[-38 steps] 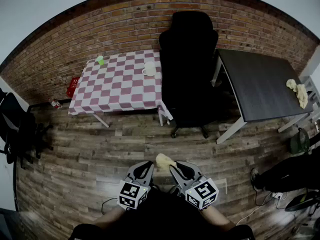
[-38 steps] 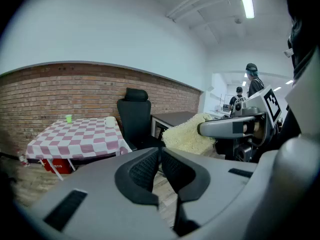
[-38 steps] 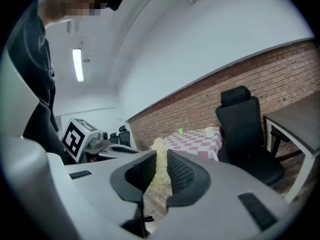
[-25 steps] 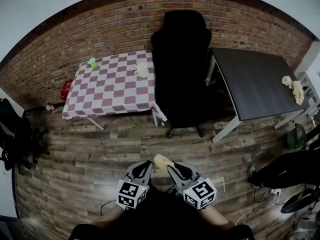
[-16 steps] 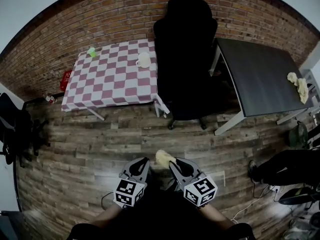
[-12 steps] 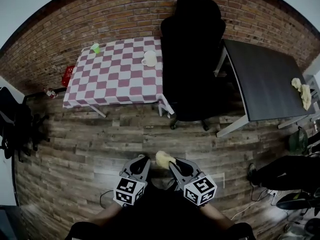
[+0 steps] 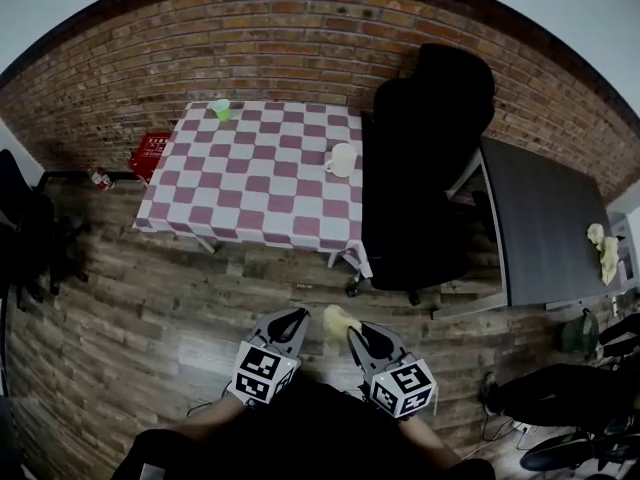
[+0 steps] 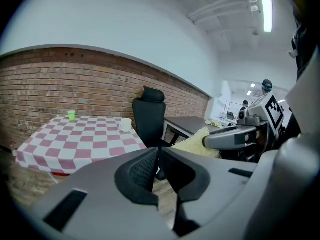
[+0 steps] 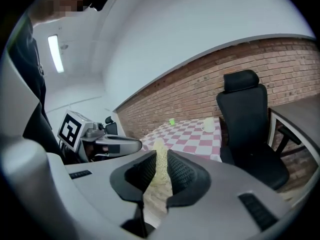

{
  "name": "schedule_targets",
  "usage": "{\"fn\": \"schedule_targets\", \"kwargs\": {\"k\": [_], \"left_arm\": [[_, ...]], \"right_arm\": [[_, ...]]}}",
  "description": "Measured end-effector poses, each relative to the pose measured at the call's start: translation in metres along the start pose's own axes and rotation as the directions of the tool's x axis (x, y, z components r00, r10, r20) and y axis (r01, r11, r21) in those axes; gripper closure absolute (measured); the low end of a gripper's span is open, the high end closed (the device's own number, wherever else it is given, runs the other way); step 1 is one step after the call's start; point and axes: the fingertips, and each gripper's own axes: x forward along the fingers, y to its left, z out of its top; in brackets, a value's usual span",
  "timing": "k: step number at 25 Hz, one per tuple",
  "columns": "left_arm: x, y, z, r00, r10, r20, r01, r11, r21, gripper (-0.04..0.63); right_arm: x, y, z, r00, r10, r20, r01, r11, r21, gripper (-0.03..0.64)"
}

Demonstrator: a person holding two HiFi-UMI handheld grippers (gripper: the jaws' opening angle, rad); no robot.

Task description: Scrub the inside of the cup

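Note:
A white cup [image 7: 342, 159] stands on the right part of the checked table [image 7: 240, 198], far ahead of me; it also shows small as the cup [image 8: 125, 125] in the left gripper view and the cup [image 9: 208, 124] in the right gripper view. My right gripper [image 7: 352, 332] is shut on a yellow sponge [image 7: 340, 320], seen between its pads as the sponge [image 9: 161, 166]. My left gripper [image 7: 293, 319] hangs beside it over the wood floor, shut with nothing in it, as the left gripper [image 8: 159, 159] shows in its own view.
A small green cup [image 7: 220, 110] stands at the table's far left corner. A black office chair [image 7: 430, 168] sits right of the table, a dark desk [image 7: 545, 223] beyond it with a yellow cloth [image 7: 603, 250]. A red crate [image 7: 150, 153] lies by the brick wall.
The view has swung, so table and chair now sit further right in the head view. Both grippers keep their places near my body, the sponge still held.

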Motion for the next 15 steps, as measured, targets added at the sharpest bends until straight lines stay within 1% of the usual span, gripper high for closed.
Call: {"fn": "schedule_targets", "kwargs": {"k": [5, 9, 13, 15], "left_arm": [[0.012, 0.064, 0.021, 0.999, -0.044, 0.015, 0.045, 0.999, -0.003, 0.561], [0.022, 0.111, 0.025, 0.998, -0.062, 0.009, 0.063, 0.998, -0.012, 0.561], [0.035, 0.141, 0.025, 0.997, -0.071, -0.011, 0.07, 0.997, -0.043, 0.561], [0.048, 0.153, 0.026, 0.997, -0.07, -0.021, 0.069, 0.996, -0.054, 0.561]], "right_arm": [[0.059, 0.004, 0.027, 0.998, -0.05, -0.024, 0.05, 0.999, 0.003, 0.543], [0.097, 0.005, 0.04, 0.995, -0.089, -0.045, 0.089, 0.996, -0.009, 0.541], [0.118, -0.007, 0.047, 0.989, -0.124, -0.08, 0.124, 0.992, -0.002, 0.542], [0.129, -0.016, 0.051, 0.987, -0.127, -0.094, 0.128, 0.992, 0.006, 0.543]]}}
